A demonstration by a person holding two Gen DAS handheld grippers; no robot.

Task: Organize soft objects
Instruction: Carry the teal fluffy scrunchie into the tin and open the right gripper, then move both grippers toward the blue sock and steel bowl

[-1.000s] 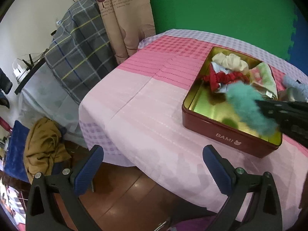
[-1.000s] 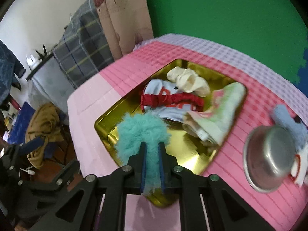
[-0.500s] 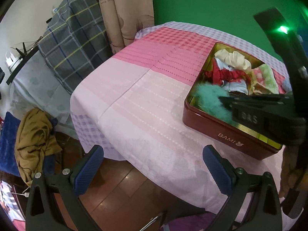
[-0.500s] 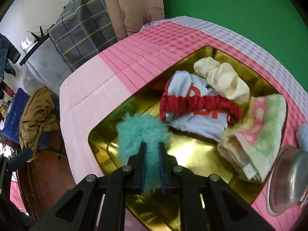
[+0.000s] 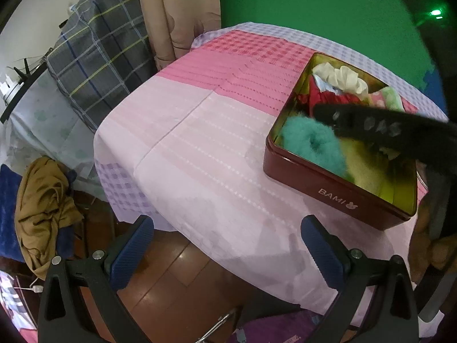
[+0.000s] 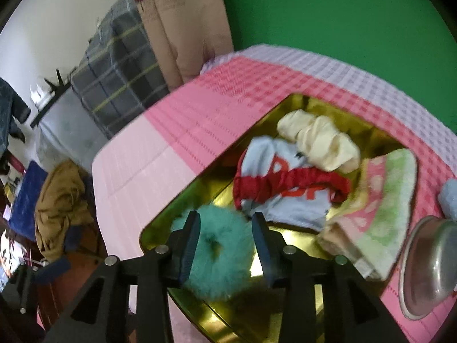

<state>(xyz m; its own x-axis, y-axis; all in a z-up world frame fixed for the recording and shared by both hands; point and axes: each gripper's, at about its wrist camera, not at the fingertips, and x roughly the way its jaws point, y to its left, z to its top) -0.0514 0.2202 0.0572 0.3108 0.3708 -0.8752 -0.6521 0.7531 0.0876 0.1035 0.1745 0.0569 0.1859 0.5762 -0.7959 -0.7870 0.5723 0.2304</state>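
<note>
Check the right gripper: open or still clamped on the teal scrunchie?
Open. The right gripper has its fingers spread either side of the teal scrunchie, which lies in the tin.

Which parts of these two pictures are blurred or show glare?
Left wrist view: the right tool, crossing over the tin, is smeared. Right wrist view: slightly soft overall; bright glare on the tin's gold floor beside the teal scrunchie.

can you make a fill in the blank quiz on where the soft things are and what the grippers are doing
The fluffy teal scrunchie lies inside the gold-lined red ___.
The right gripper has its jaws ___ around the scrunchie.
The cream scrunchie rests on the light blue ___ with red trim.
The left gripper holds ___.

Missing words: tin; open; garment; nothing
</note>
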